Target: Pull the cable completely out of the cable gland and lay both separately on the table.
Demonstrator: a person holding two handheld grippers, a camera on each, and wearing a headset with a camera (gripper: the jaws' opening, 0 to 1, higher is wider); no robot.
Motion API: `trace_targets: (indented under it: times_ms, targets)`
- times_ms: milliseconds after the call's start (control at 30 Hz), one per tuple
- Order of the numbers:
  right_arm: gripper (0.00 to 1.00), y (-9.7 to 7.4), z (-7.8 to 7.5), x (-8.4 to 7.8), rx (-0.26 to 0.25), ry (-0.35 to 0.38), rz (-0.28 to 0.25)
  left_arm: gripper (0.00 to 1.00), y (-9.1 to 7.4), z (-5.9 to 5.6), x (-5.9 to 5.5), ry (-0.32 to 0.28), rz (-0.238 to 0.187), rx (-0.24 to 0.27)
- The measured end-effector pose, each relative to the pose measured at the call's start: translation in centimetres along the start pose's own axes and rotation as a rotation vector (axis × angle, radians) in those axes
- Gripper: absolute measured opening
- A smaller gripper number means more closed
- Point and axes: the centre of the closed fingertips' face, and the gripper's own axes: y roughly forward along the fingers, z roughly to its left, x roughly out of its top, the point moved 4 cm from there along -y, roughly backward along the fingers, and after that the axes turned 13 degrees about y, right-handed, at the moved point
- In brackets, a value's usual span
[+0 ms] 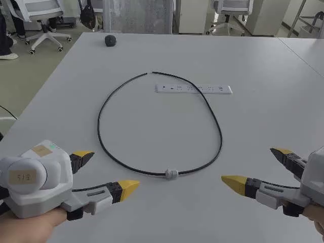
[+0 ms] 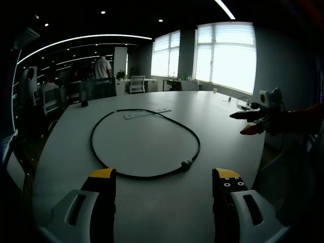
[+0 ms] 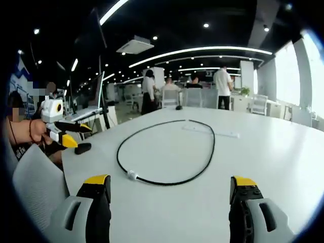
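Observation:
A black cable point(image 1: 104, 104) lies in a wide loop on the white table point(image 1: 263, 66), its two ends nearly meeting at the far side. A small grey cable gland point(image 1: 171, 173) sits threaded on the near arc of the loop point(image 2: 187, 163) point(image 3: 132, 175). My left gripper point(image 1: 105, 170) hovers open at the near left, short of the loop. My right gripper point(image 1: 255, 165) hovers open at the near right, apart from the cable. In each gripper view the yellow-tipped jaws stand wide apart with nothing between them, and the cable point(image 2: 147, 174) point(image 3: 167, 181) lies ahead.
A white power strip point(image 1: 194, 89) lies flat just beyond the loop's far side. A dark round object point(image 1: 111, 40) rests near the far left table edge. Office chairs point(image 1: 43, 20) stand past the table, and people stand in the background.

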Motion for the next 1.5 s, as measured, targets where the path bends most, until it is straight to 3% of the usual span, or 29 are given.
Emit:
trace_targets:
  times_ms: [867,1500]
  targets:
    - [0.99,0.2,0.03,-0.13,0.004,-0.003,0.012,0.77,0.43,0.06,-0.42,0.012,0.013,-0.019]
    - [0.98,0.27,-0.12,-0.15,0.013,-0.021,0.032,0.76,0.91,0.16,-0.02,0.033,0.013,-0.032]
